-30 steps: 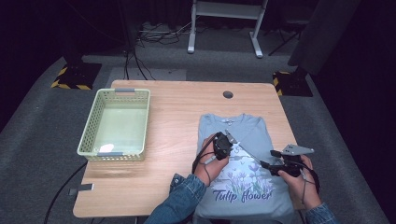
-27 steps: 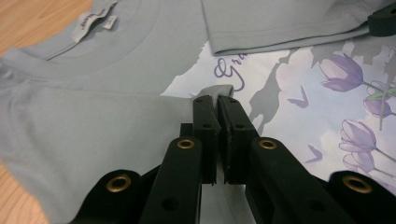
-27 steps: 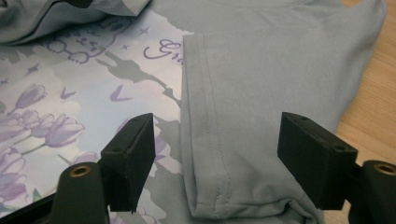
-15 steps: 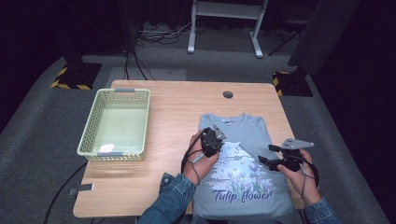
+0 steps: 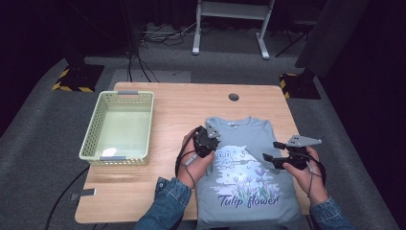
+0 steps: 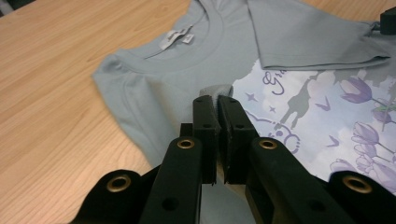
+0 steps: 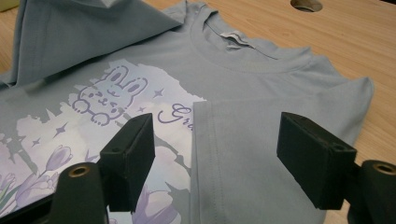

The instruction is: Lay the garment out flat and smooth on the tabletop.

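We read the work as folding the shirt (image 5: 246,167), which lies face up on the near right part of the table (image 5: 177,103), hem hanging over the near edge.

Changes over the last second: the left gripper (image 5: 207,142) has carried its pinch of sleeve cloth from over the print back toward the shirt's left edge, a bit higher. Its jaws are clamped on a small tuft of grey fabric (image 6: 215,89). The right gripper (image 5: 279,157) has lifted slightly; its jaws stand apart with nothing between, hovering over the right sleeve (image 7: 243,154), already folded in onto the print.

Our reading: right sleeve fold done, left one still in hand.

Room: bare wood left of the shirt up to the basket (image 5: 119,127). The right table edge sits close to the right hand.
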### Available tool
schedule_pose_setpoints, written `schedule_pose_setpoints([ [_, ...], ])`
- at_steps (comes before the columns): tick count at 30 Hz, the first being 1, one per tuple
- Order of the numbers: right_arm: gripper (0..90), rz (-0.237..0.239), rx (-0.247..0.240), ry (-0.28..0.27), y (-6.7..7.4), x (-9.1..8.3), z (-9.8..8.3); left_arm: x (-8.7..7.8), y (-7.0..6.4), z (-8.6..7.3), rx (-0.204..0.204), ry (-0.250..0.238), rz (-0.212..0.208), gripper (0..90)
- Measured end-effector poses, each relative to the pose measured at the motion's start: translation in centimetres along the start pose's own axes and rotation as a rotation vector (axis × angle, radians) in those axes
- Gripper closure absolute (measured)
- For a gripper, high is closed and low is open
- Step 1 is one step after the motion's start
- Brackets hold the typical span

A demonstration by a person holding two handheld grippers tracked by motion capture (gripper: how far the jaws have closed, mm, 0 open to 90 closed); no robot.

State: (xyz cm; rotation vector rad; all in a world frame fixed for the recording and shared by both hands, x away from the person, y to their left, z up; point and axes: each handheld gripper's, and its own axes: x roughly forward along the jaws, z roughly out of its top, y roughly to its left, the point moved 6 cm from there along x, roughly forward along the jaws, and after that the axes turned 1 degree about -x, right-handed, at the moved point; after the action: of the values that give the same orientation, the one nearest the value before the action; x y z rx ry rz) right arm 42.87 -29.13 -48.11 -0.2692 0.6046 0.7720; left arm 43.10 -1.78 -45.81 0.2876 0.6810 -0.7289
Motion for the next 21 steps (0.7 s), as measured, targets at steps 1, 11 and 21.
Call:
schedule_pose_setpoints([
  [1, 28.0, 0.000, -0.004, -0.001, 0.0, 0.1, 0.1, -0.2, 0.2, 0.0, -0.005, -0.003, 0.005, 85.5],
  [11, 29.2, -0.014, -0.006, 0.031, -0.1, 1.0, 1.0, -2.2, 1.9, -0.6, -0.041, -0.032, 0.055, 85.3],
  [21, 29.3, -0.001, -0.018, 0.045, 0.1, 2.0, 1.9, -4.3, 3.9, -1.7, -0.092, -0.055, 0.117, 84.9],
])
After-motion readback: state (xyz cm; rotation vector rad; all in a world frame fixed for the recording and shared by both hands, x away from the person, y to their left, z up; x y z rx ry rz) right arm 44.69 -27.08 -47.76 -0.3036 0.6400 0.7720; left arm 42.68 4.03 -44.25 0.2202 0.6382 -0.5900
